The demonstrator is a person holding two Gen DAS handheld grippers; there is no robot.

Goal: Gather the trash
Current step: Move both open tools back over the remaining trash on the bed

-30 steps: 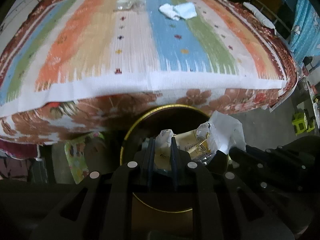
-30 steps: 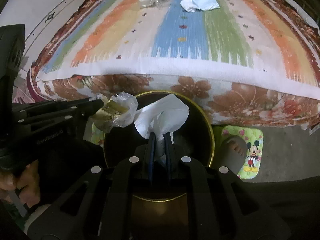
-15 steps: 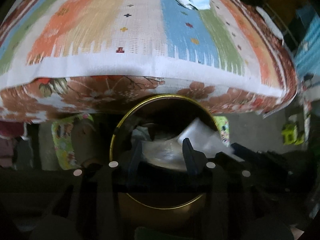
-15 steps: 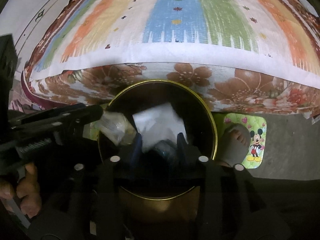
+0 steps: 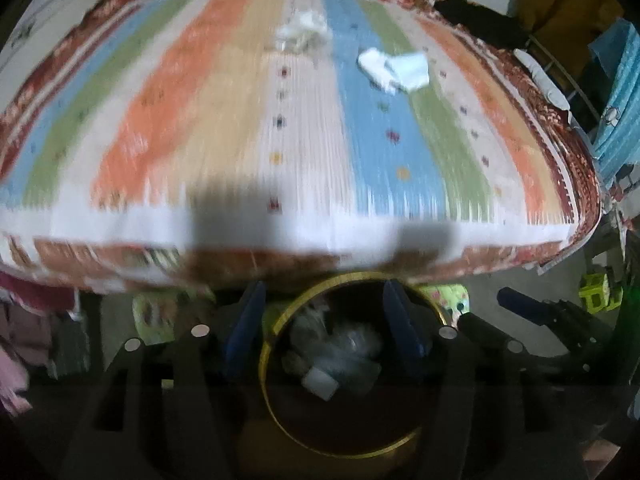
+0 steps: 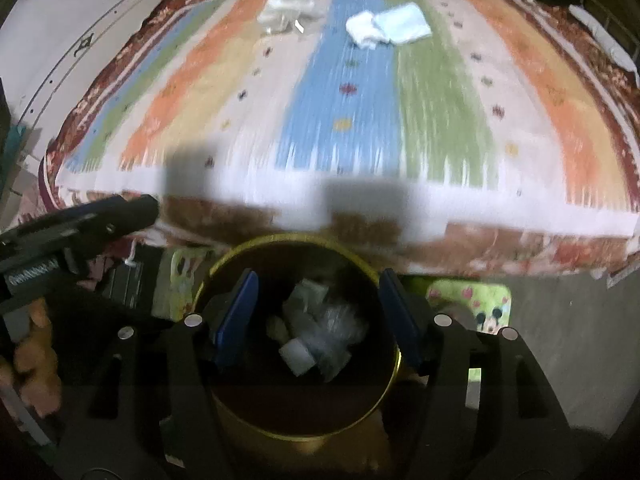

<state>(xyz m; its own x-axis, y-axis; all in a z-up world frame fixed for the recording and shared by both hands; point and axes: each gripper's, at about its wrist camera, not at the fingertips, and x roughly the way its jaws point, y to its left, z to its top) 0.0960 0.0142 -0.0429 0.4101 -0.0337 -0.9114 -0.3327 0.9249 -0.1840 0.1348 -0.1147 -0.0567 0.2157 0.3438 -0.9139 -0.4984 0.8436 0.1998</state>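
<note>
A round gold-rimmed bin (image 5: 267, 380) (image 6: 394, 364) stands on the floor below the bed edge, with wrappers and tissue (image 5: 332, 354) (image 6: 314, 332) lying inside. My left gripper (image 5: 326, 320) is open and empty above the bin. My right gripper (image 6: 316, 314) is open and empty above the bin too. On the striped bedspread lie a crumpled clear plastic wrapper (image 5: 302, 34) (image 6: 288, 10) and white tissues (image 5: 394, 66) (image 6: 386, 26) at the far end.
The striped bedspread (image 5: 280, 140) (image 6: 340, 120) covers a bed with a floral side. A cartoon mat (image 6: 476, 300) lies on the floor right of the bin. The left gripper's body (image 6: 76, 228) shows at the right wrist view's left edge.
Both grippers opened and dropped their trash, a yellow wrapper and a white tissue, into the bin. Both have since risen and tilted up toward the bed.
</note>
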